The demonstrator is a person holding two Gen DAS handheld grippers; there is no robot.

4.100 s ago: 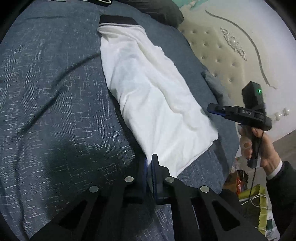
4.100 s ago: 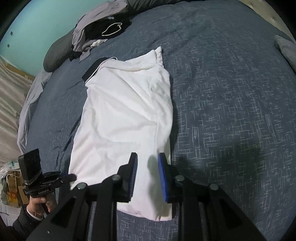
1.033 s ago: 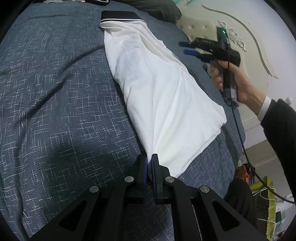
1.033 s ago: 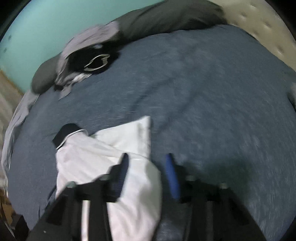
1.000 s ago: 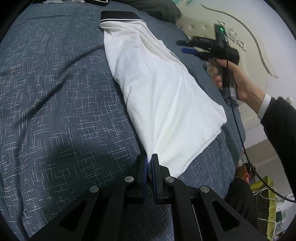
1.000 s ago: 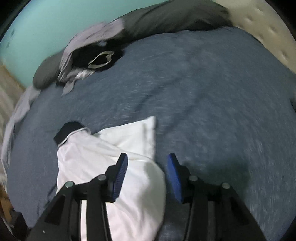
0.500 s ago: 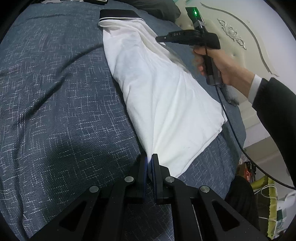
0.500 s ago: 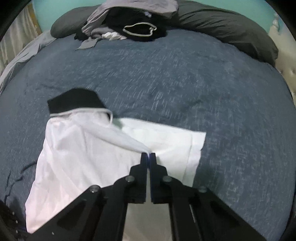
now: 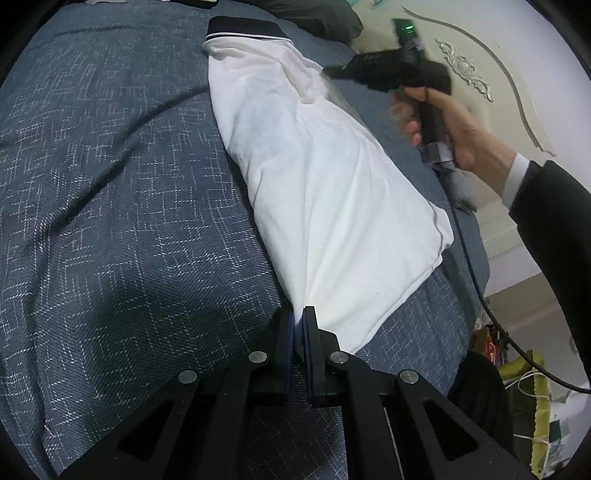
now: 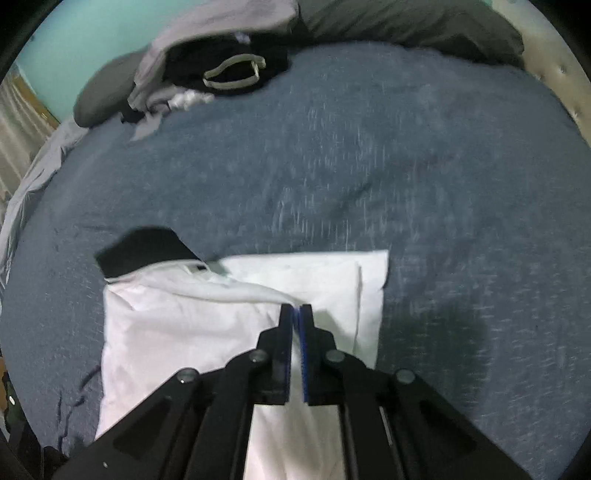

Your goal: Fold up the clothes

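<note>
Blue-grey woven bedspread (image 9: 129, 221) filled most of both views, and on it your white polo shirt (image 9: 332, 192) lay as a long narrow strip from the dark collar (image 9: 243, 29) at upper centre of the left view down to lower centre. Your left gripper (image 9: 298, 325) was clamped on the hem corner at the frame's lower middle. Your right gripper (image 10: 296, 321) was pinched shut on a raised ridge of cloth near the shoulder, the sleeve (image 10: 332, 273) flat just above it. To fold well, you needed both pinches firm, the cloth taut between them, and edges carried over evenly.
</note>
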